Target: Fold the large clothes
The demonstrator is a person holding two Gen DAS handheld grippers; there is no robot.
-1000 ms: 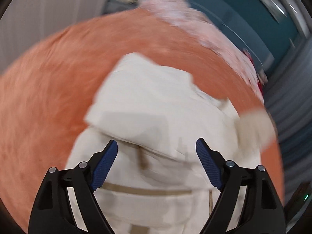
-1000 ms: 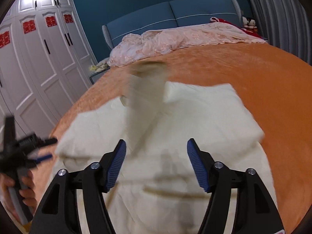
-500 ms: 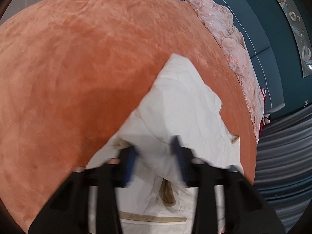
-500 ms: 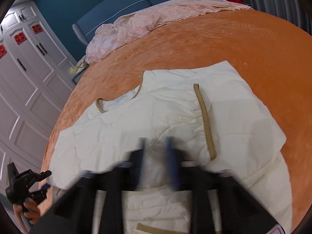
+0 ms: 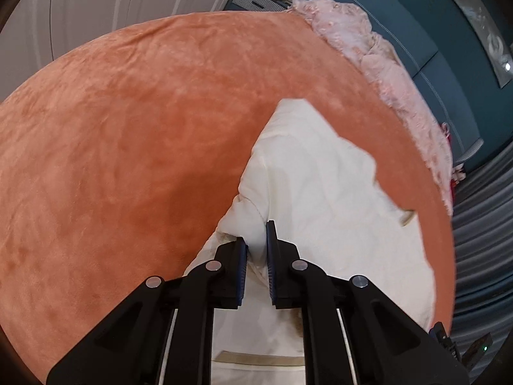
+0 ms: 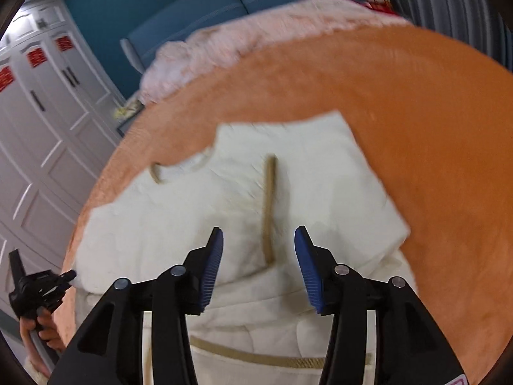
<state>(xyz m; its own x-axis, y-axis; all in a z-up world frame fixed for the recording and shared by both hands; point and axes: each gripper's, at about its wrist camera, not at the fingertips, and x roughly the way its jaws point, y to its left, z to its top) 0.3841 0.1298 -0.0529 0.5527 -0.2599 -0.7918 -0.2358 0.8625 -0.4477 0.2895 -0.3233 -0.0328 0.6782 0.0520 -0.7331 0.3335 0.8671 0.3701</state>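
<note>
A large cream quilted garment (image 5: pixel 323 199) with tan trim lies partly folded on the orange bed cover (image 5: pixel 128 128). My left gripper (image 5: pixel 256 240) is shut on a fold at the garment's left edge. In the right wrist view the garment (image 6: pixel 224 211) shows a tan neckline (image 6: pixel 157 175) and a tan strip (image 6: pixel 267 208) down the folded sleeve. My right gripper (image 6: pixel 259 240) is open and empty just above the garment's middle. The left gripper also shows at the far left of the right wrist view (image 6: pixel 69 276), at the garment's edge.
A pink blanket (image 6: pixel 256 35) is bunched at the head of the bed against a blue headboard (image 6: pixel 224 3). White wardrobe doors (image 6: pixel 38 134) stand on the left. Grey curtains (image 5: pixel 481 224) hang on the right.
My left gripper has closed on the garment's left edge. My right gripper closed half a second ago and has opened again, and the sleeve now lies folded across the body.
</note>
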